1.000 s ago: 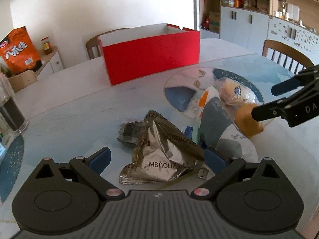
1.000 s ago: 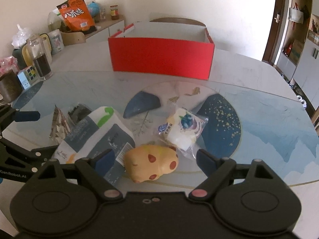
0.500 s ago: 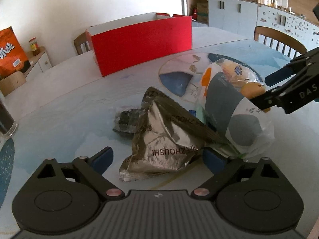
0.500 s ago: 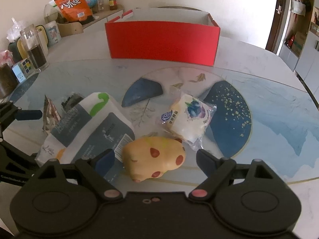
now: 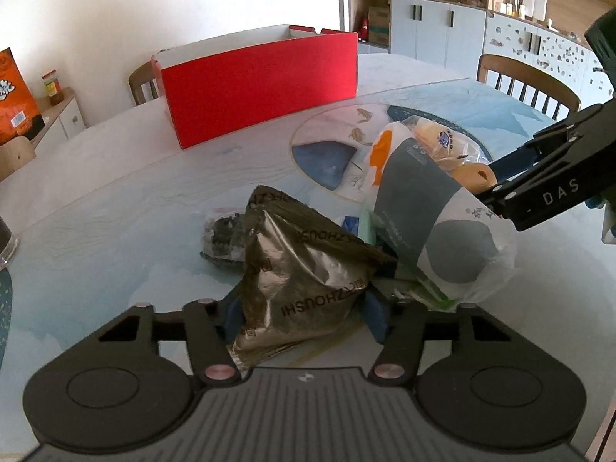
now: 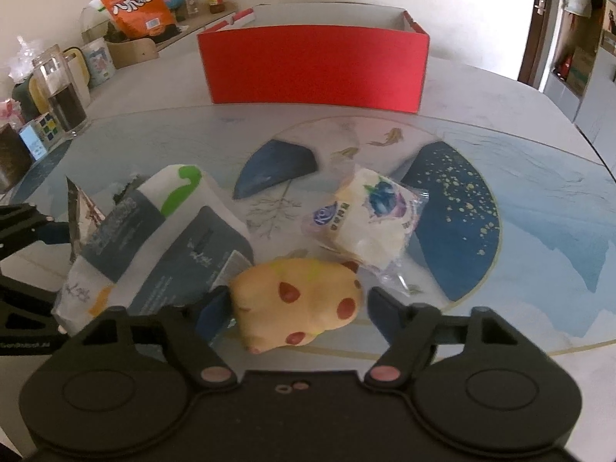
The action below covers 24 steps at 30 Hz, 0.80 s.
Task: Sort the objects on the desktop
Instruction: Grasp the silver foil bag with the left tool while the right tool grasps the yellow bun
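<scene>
**Both claws close in on table clutter**

At lower centre of the left wrist view, the left gripper [image 5: 302, 310], wide apart a second ago, is closing, its pads now touching the foil packet [image 5: 304, 273]. Right view: the right gripper [image 6: 294, 308] narrows around the spotted yellow toy [image 6: 296, 300], right pad still clear. The red box [image 6: 313, 67] stays upper centre.

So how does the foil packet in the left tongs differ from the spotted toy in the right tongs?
The foil packet is crinkled, metallic and printed with lettering; the spotted toy is smooth, yellow with red spots. The packet stands up in a peak; the toy lies low and rounded. Both sit on the table between closing tongs, left and right.
</scene>
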Each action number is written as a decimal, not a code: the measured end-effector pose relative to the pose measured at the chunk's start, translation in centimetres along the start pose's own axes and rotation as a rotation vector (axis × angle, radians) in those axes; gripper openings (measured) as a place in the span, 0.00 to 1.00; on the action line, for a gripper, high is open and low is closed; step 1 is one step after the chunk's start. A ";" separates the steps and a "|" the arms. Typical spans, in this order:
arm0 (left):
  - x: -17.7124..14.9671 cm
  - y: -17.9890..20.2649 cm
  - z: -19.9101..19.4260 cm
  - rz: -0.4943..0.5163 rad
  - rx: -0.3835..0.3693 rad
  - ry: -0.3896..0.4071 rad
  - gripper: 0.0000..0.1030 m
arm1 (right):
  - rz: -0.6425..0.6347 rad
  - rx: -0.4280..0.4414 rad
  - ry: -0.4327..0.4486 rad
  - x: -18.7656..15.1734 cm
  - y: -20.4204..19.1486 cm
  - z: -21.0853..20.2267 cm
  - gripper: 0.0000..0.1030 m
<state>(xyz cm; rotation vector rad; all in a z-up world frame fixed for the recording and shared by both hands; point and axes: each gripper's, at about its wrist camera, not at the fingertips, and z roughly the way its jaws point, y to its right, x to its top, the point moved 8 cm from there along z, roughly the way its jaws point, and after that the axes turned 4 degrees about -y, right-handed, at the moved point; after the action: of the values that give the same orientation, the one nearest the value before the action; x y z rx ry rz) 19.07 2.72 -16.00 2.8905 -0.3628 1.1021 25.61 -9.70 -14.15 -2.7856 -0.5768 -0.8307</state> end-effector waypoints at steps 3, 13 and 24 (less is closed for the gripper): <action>0.1 -0.1 -0.1 -0.007 0.004 0.000 0.50 | -0.001 -0.003 0.000 0.0 0.0 -0.1 0.70; 0.0 0.0 -1.6 -0.048 0.003 0.006 0.45 | -0.009 -0.021 0.030 0.1 -0.2 -1.9 0.67; 0.5 0.2 -4.5 -0.085 0.026 0.042 0.45 | -0.018 -0.021 0.072 0.2 -0.7 -4.4 0.67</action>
<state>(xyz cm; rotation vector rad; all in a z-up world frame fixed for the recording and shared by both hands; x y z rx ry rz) 16.42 2.94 -12.30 2.8700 -0.2246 1.1598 23.29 -10.23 -10.33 -2.7593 -0.5849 -0.9421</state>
